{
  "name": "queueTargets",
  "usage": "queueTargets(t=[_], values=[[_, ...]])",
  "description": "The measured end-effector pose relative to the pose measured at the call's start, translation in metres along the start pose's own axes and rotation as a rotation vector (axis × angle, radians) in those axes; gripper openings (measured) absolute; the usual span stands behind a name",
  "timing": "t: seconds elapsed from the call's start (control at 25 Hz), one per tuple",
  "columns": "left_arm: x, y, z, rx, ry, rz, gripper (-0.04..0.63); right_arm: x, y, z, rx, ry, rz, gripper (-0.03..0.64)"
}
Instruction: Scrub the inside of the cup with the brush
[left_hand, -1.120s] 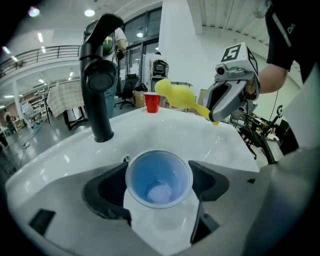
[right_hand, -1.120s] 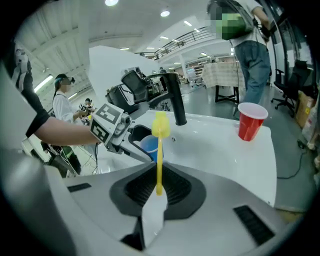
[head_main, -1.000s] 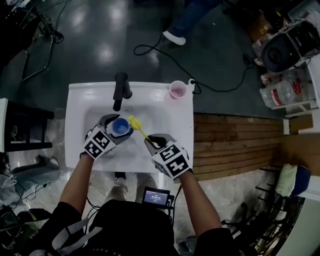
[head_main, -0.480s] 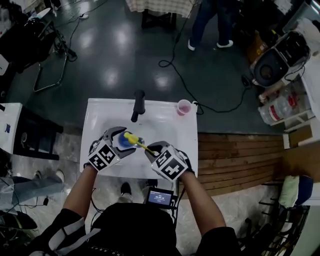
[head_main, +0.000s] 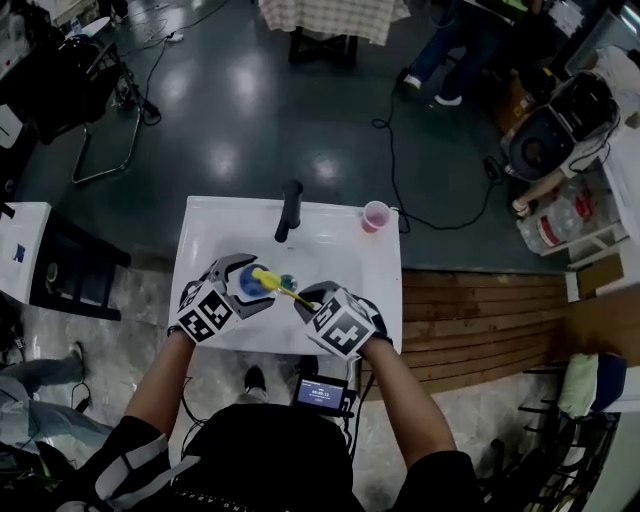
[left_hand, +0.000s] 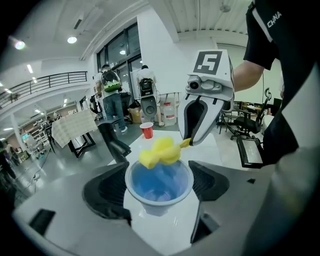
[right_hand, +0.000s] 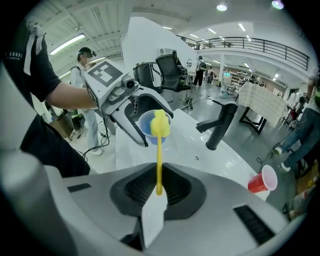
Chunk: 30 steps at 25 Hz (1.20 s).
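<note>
A blue cup (left_hand: 159, 186) sits between the jaws of my left gripper (left_hand: 159, 192), which is shut on it, mouth toward the camera. In the head view the blue cup (head_main: 250, 281) hangs over the white sink (head_main: 345, 250), with my left gripper (head_main: 238, 284) at its left. My right gripper (right_hand: 158, 192) is shut on the thin stem of a yellow brush (right_hand: 159, 150). The brush's yellow sponge head (left_hand: 159, 153) rests at the cup's far rim, partly over the opening. In the head view the yellow brush (head_main: 273, 284) runs from my right gripper (head_main: 308, 300) to the cup.
A black faucet (head_main: 289, 211) stands at the sink's back edge. A red cup (head_main: 376, 216) sits on the sink's back right corner. Dark floor with cables and people's legs lies beyond; wooden planks (head_main: 480, 320) lie to the right.
The view has shifted a little, so the sink sits slightly lower and to the right. Both grippers keep their hold, with the brush head still at the cup's mouth.
</note>
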<state>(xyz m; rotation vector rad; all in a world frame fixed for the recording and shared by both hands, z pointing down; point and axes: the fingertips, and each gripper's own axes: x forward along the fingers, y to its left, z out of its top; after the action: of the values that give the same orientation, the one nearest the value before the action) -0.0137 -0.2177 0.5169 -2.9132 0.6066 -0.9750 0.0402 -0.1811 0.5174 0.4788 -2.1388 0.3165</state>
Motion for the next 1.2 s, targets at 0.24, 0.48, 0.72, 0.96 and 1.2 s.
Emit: queueTargets(t=[0.24,0.48,0.72,0.96,1.2], values=[[0.008,-0.007,-0.001,0.015,0.015,-0.028,0.377,0.018,-0.004,-0.018,-0.025,0.028,0.026,0.041],[0.027,-0.006,-0.001,0.024,0.039,-0.05,0.377,0.024,-0.019,-0.027,-0.095,0.109,0.047,0.041],[0.052,-0.001,-0.001,0.017,0.069,-0.071,0.377,0.037,-0.04,-0.037,-0.246,0.214,0.052,0.041],[0.076,0.014,-0.014,-0.025,0.117,-0.058,0.377,0.04,-0.075,-0.034,-0.451,0.289,-0.03,0.041],[0.09,0.016,-0.029,-0.049,0.161,-0.071,0.376,0.046,-0.094,-0.028,-0.667,0.388,-0.129,0.041]])
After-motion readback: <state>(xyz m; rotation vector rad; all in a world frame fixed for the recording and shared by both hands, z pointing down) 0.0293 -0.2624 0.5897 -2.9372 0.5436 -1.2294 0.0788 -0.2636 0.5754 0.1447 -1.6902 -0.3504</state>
